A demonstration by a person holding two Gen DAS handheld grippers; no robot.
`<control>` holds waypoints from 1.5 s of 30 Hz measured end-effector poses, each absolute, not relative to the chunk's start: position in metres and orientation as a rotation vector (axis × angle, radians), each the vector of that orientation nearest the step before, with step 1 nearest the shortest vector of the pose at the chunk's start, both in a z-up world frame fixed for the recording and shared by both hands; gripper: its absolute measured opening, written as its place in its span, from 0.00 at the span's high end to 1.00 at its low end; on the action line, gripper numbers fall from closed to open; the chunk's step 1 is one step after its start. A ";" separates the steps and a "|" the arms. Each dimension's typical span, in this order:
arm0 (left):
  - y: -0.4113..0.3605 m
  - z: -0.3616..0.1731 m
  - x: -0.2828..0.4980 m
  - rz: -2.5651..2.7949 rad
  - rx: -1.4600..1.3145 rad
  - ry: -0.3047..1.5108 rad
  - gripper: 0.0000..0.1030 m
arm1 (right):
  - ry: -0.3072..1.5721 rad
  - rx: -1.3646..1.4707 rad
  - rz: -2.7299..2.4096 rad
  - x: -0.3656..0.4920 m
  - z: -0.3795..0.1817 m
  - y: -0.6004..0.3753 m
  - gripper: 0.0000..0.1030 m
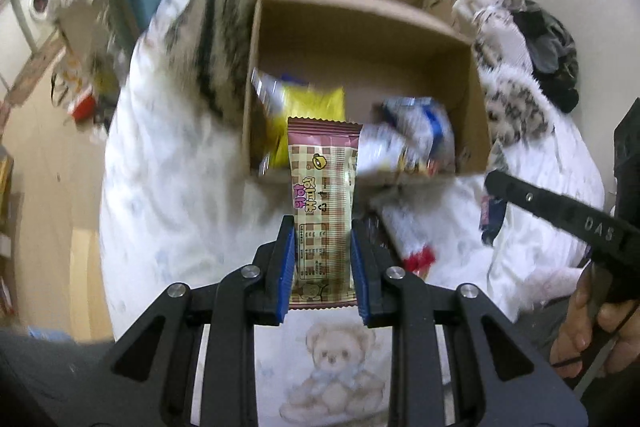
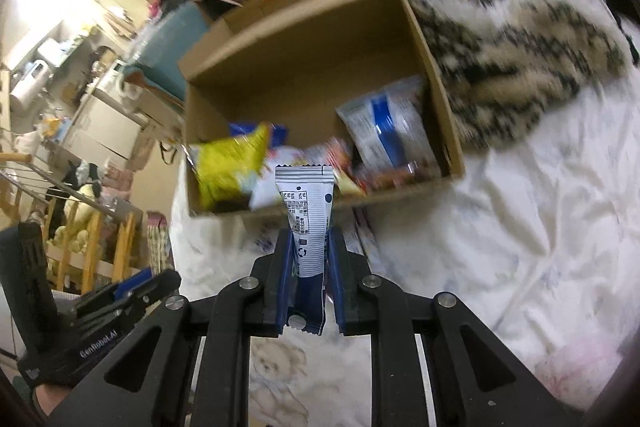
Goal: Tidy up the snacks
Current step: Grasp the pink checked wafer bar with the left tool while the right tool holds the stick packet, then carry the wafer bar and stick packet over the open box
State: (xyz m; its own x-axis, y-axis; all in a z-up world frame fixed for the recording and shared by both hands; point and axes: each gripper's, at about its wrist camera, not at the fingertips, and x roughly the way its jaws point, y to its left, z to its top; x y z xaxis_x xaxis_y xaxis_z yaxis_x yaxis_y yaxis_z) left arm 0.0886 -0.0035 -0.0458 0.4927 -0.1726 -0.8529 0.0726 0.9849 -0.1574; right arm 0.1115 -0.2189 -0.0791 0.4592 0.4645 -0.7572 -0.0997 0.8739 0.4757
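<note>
In the left wrist view, our left gripper [image 1: 323, 259] is grasping a pink checked snack bar [image 1: 322, 203] just before the cardboard box [image 1: 478, 95] on the bed. In the right wrist view, our right gripper [image 2: 310, 279] is clenching a white snack packet [image 2: 306, 223] near the same box [image 2: 436, 83]. We are thinking both hands are arriving together, so the grippers could be bumping, or a packet could be falling outside the box.

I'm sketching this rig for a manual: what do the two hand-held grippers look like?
Both match: the left hand-held gripper and right hand-held gripper have black angular linkage arms with silver round pivot pins and blue ribbed finger pads. White lettering marks the black bodies.
</note>
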 end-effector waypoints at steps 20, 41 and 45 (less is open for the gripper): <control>-0.042 -0.031 0.196 -0.207 -0.006 0.945 0.79 | 0.931 0.404 0.311 0.181 -0.057 -0.245 0.82; -0.054 -0.062 0.203 -0.244 0.024 0.986 0.78 | 1.027 0.407 0.235 0.198 -0.092 -0.243 0.82; -0.054 -0.060 0.203 -0.244 0.030 0.975 0.78 | 1.037 0.419 0.237 0.199 -0.094 -0.244 0.82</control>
State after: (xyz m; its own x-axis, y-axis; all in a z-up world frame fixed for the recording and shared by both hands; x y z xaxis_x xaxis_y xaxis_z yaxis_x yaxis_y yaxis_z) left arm 0.2026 -0.0544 -0.0604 0.5364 -0.1914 -0.8220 0.2180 0.9723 -0.0841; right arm 0.1988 -0.2442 -0.0939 0.4928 0.3836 -0.7810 0.0058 0.8961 0.4438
